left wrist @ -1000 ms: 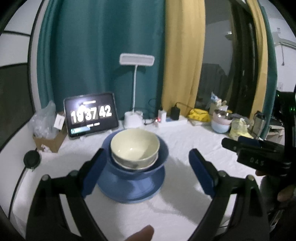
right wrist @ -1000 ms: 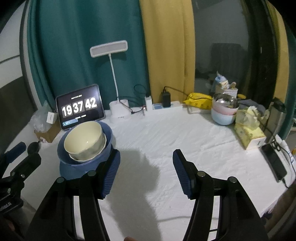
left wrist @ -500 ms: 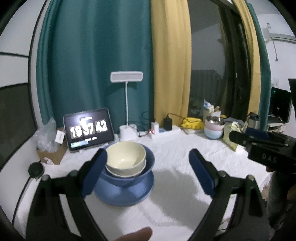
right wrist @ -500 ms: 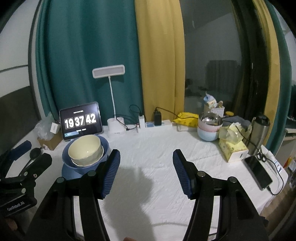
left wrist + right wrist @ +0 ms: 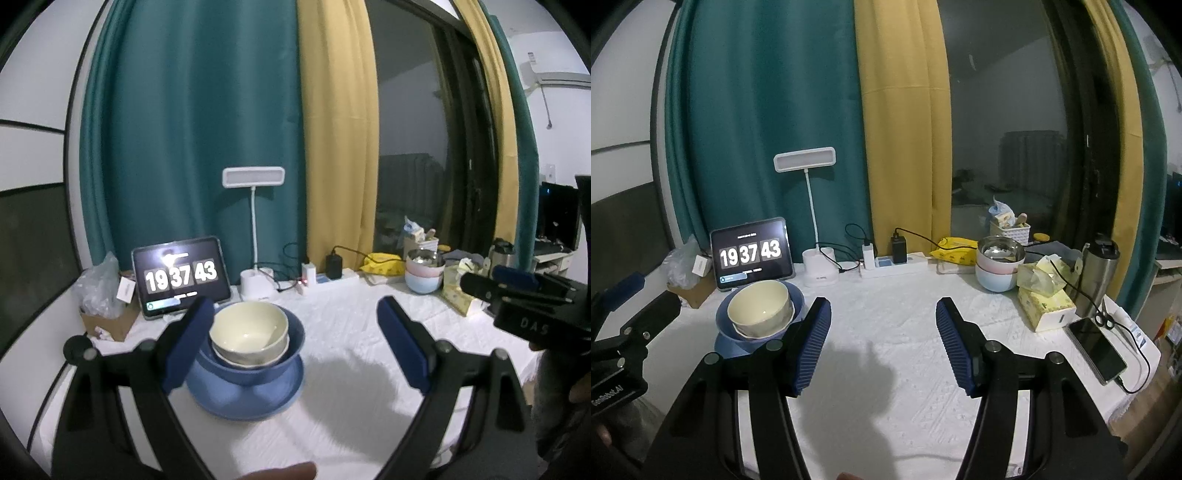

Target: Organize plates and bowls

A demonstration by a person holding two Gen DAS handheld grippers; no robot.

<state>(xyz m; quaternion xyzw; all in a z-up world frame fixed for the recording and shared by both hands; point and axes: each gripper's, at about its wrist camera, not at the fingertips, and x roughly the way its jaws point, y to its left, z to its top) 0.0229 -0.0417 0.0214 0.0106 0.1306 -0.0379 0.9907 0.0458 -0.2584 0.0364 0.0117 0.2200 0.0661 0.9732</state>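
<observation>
Both grippers pulled back, left gripper (image 5: pixel 295 347) and right gripper (image 5: pixel 882 343) agape, empty; cream bowl (image 5: pixel 248 334) nested in blue bowl (image 5: pixel 288 354) on blue plate (image 5: pixel 245 400); clock (image 5: pixel 181 275) reads 19 37 43

Dim, bluish room light; soft shadows on cloth, edges fisheye-bent.

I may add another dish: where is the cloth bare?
Bare: the wide middle of the white cloth, between the blue plate stack and the tissue box. Crowded: the back edge by the power strip, and the right end around the phone.
</observation>
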